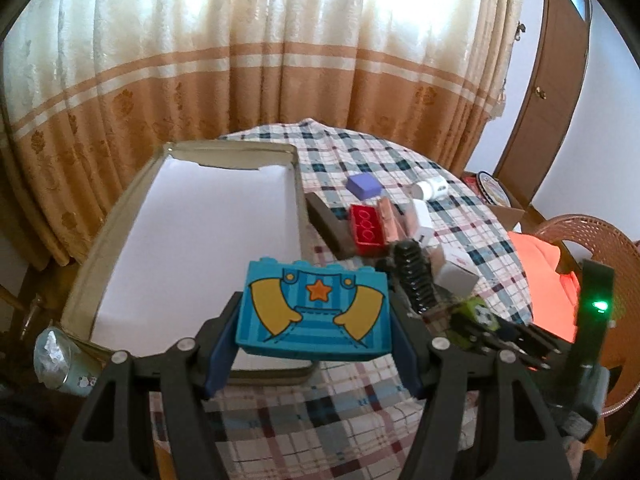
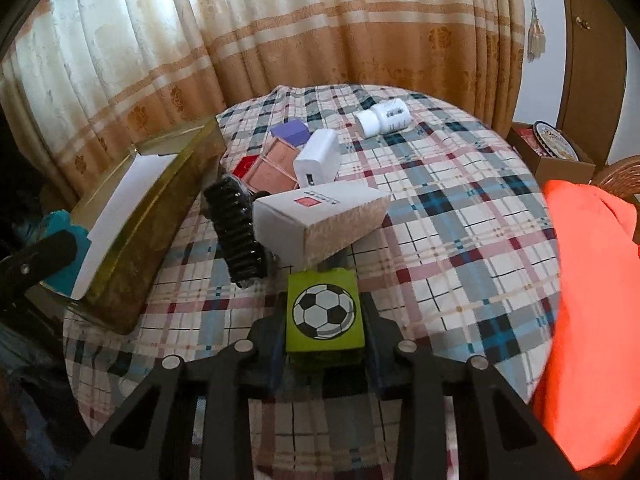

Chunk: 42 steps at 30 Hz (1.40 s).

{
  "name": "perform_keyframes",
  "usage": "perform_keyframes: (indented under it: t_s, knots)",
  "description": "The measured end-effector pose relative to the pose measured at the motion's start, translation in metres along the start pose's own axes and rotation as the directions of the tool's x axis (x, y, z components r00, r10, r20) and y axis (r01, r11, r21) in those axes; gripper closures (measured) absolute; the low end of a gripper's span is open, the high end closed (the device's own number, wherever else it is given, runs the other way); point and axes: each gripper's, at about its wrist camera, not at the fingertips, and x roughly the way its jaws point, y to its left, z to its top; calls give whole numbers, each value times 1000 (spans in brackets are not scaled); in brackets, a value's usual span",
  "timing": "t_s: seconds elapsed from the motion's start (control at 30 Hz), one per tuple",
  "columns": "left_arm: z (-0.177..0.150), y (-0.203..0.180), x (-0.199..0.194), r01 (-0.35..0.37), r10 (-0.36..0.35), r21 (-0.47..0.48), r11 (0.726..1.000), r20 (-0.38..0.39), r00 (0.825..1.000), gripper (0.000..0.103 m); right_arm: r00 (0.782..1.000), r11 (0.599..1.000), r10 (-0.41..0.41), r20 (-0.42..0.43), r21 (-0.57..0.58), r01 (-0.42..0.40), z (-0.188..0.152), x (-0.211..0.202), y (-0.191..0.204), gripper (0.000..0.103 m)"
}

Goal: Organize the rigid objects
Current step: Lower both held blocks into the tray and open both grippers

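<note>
Left wrist view shows your left tool (image 1: pixel 314 346) pinching a blue toy block (image 1: pixel 314 312) printed with yellow sleeves and an orange star; its blue pads press the block's two short sides, and the printed face looks up at the camera. You hold the block above the near edge of an open box (image 1: pixel 104 240) with a white lining, which sits on the left part of the tabletop (image 1: pixel 360 392) under a plaid cloth. To the right of the block lie the other things in a loose heap: a black ribbed piece (image 1: pixel 414 276), a red block (image 1: pixel 366 228), a pink box (image 1: pixel 390 222), a white charger (image 1: pixel 422 220) and a white carton (image 1: pixel 456 276). Farther back, apart from the heap, lie a purple block (image 1: pixel 363 186) and a white bottle (image 1: pixel 432 189) on its side.

Right wrist view shows your right tool (image 2: pixel 325 332) closed on a green block (image 2: pixel 325 312) with a football printed on it; the pads touch its left and right sides, and the football faces the camera. This block sits just in front of the white carton (image 2: pixel 320 220) and to the right of the black ribbed piece (image 2: pixel 236 228), and whether it rests on the cloth or hangs just above it you cannot tell. At the left edge, your left tool (image 2: pixel 44 252) and a bit of the blue block (image 2: pixel 66 240) show beside the open box (image 2: pixel 160 208).
</note>
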Motion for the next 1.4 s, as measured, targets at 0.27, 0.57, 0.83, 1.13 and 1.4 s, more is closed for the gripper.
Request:
perform_keyframes:
  t_s: [0.27,0.57,0.83,1.13,1.4]
  knots:
    - [5,28,-4,-26,28,-49,998,27,999,37,995,997,71,73,-44,-68,11,-32,31,69]
    - [8,62,-9,-90,95,-101,991,49,994,37,967,974,204,155,-135,-184,37,-52,90,69]
    - [8,87,-5,-153,159,-144,978,32,987,37,944,944,282,174,-225,-241,55,-44,152,69]
    - [6,97,6,-181,184,-156,971,1,983,37,951,943,286,115,-213,-258,60,-12,170,69]
    - [7,96,18,-220,218,-138,966,-28,976,37,943,931,332,26,-166,-324,60,18,170,68]
